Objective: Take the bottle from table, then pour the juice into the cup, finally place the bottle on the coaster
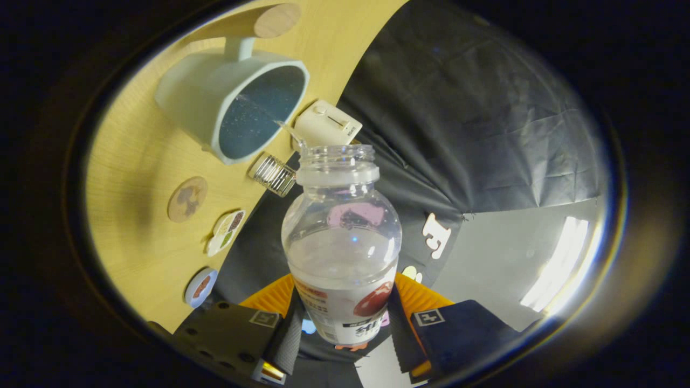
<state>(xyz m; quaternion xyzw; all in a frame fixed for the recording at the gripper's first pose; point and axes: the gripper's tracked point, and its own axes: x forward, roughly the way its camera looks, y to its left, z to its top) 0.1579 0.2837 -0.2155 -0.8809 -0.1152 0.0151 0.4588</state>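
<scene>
with both fingers pressed against its labelled lower body, the gripper [345, 323] has the clear bottle [342, 242] clamped and tilted, its open mouth aimed at the pale cup [232, 102] on the wooden table [135, 161]. a thin stream of liquid runs from the mouth into the cup. beyond the cup's handle sits a round wooden coaster [277, 20], and a small white box [326, 125] lies just beside the cup.

light wooden table [135, 156], on which are set a pale cup [232, 102], a cream box [327, 126] by a ribbed glass jar [275, 175], and round coasters: plain wooden [277, 20], patterned wooden [187, 199], white [226, 232], blue-rimmed [200, 287].
</scene>
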